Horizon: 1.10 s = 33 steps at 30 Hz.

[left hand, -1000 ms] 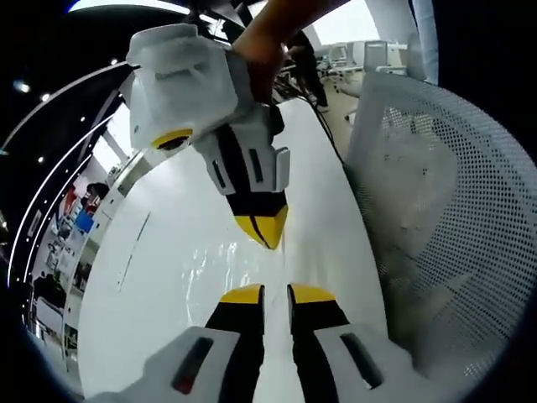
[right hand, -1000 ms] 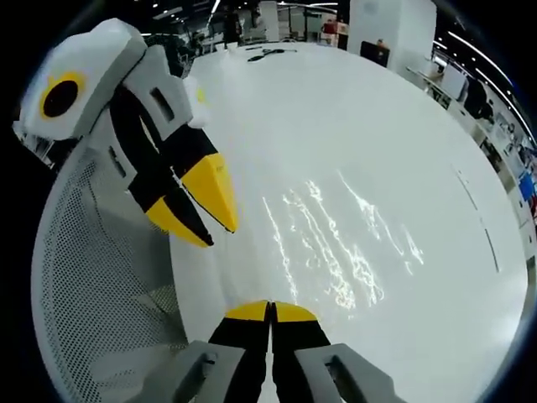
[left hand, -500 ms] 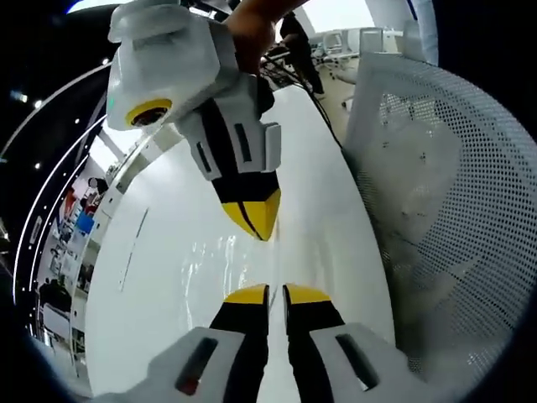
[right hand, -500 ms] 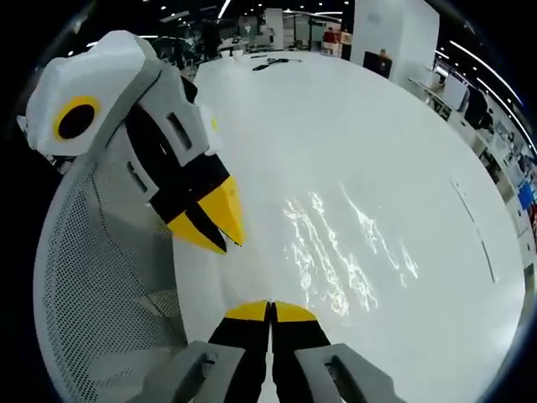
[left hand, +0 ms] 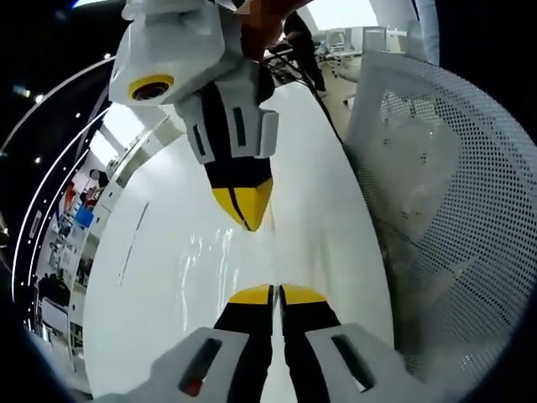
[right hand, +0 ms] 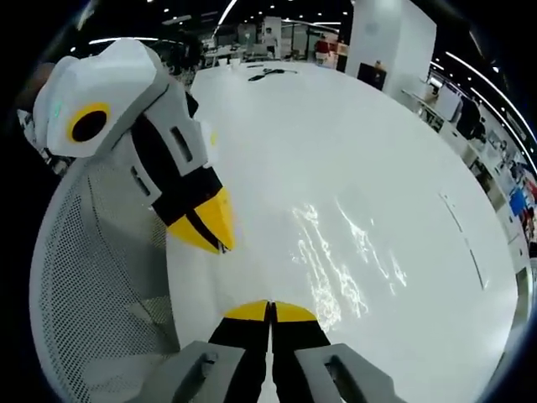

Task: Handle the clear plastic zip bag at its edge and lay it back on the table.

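Note:
The clear plastic zip bag [left hand: 214, 260] lies flat on the white table [left hand: 159, 277] and shows mainly as bright glints [right hand: 336, 269]. My left gripper [left hand: 275, 294] sits at the bag's near edge with its yellow tips pressed together. It comes into the right gripper view from the left [right hand: 216, 239], tips down close to the table. My right gripper [right hand: 270, 311] is shut beside the bag's glints. In the left gripper view it hangs from above [left hand: 243, 214], tip pointing down at the bag. I cannot make out clear film between either pair of jaws.
A white mesh chair back [left hand: 436, 210] stands close along the table's edge [right hand: 92, 285]. A person's hand [left hand: 260, 34] holds the right gripper. Dark cables [right hand: 268, 74] lie at the table's far end, with an office room beyond.
My left gripper's jaws have closed from a clear gap to touching. In the left gripper view the right gripper has swung more upright over the bag; it stays shut.

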Motion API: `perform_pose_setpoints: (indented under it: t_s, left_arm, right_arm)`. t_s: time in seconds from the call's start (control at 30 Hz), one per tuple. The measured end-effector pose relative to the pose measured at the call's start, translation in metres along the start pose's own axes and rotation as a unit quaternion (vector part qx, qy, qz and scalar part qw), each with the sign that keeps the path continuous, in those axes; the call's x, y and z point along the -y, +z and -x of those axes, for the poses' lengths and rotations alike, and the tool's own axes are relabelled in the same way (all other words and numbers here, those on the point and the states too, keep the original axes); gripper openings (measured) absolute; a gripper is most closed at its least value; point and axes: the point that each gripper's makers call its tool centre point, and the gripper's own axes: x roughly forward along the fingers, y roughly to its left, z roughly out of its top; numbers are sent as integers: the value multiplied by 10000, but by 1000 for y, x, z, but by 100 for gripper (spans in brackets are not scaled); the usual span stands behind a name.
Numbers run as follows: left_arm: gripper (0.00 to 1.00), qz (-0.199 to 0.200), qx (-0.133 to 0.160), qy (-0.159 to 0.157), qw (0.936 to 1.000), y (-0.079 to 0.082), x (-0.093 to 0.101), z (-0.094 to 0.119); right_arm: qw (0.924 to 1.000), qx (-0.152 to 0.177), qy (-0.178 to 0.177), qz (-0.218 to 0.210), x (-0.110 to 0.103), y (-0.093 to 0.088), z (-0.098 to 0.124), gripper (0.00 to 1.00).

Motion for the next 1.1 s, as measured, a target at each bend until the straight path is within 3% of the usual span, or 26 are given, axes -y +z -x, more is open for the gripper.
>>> perform_pose_setpoints:
  t_s: [0.57, 1.1]
  left_arm:
    - [0, 137, -70, -14, 9999, -6, 0, -1]
    - [1, 165, -124, 68, 9998, -7, -4, 0]
  right_arm:
    - [9994, 199, -261, 62, 1, 7, 2, 0]
    - [9961, 566, -644, 216, 6, 23, 19, 0]
